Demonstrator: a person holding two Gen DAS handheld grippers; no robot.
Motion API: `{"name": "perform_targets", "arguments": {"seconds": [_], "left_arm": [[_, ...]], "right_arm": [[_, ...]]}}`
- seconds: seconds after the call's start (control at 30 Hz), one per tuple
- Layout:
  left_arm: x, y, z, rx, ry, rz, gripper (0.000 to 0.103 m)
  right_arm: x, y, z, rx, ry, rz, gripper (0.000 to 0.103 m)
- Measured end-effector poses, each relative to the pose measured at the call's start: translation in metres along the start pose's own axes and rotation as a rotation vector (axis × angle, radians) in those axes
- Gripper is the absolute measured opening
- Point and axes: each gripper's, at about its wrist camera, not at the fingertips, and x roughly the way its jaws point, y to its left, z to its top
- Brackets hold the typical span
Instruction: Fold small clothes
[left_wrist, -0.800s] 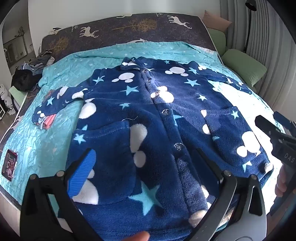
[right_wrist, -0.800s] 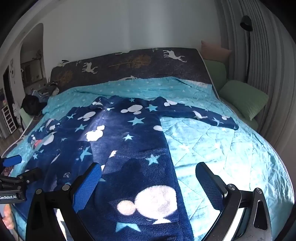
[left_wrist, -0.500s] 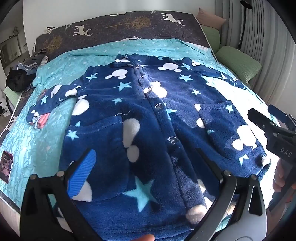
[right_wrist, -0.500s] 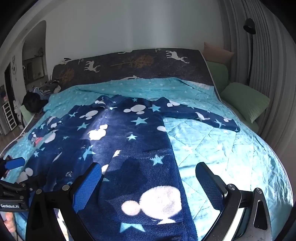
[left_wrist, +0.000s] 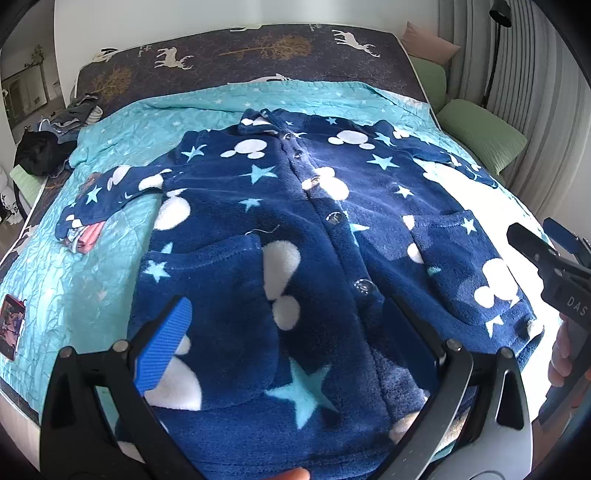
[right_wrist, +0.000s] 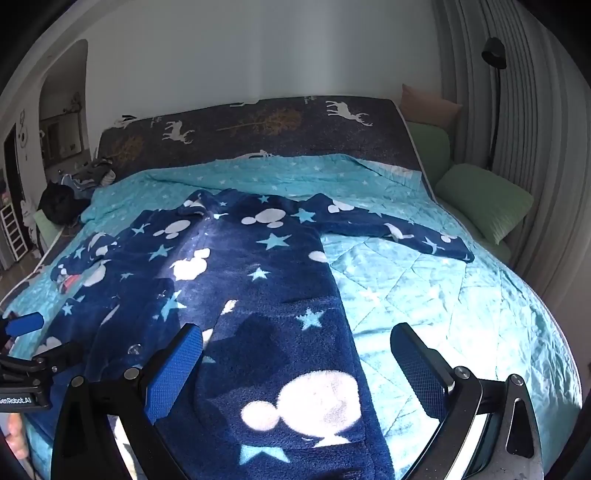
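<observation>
Fleece pajama top (left_wrist: 295, 240) lies flat, buttoned, face up on the teal quilt (left_wrist: 92, 280). Your left gripper (left_wrist: 288, 339) and right gripper (right_wrist: 295, 362) are both spread, empty, over the hem. Folding looks unstarted; next, grab the sleeve (right_wrist: 399, 230) at 1 o'clock and fold inward.

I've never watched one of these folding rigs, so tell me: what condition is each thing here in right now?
Navy fleece pyjama top with white mouse heads and stars: spread flat on the bed, buttoned, sleeves out, unfolded.
Left gripper: open, above the hem, holding nothing.
Right gripper: open, over the top's right edge, empty.
Turquoise quilted bedspread: laid out, wrinkled.
Green pillow: lying at the bedside.
</observation>
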Motion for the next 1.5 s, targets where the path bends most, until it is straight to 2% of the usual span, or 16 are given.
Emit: {"name": "perform_targets", "arguments": {"seconds": [0.53,1.5], "left_arm": [[0.0026,0.0045,-0.0023,-0.012,0.018,-0.031,0.103],[0.0064,0.0044,-0.0072,-0.015,0.038,-0.043,0.103]], "right_arm": [[0.0021,0.0094,0.0011,-0.024,-0.003,0.004,0.103],[0.0059,0.0075,-0.0030,-0.014,0.012,0.009,0.103]]}}
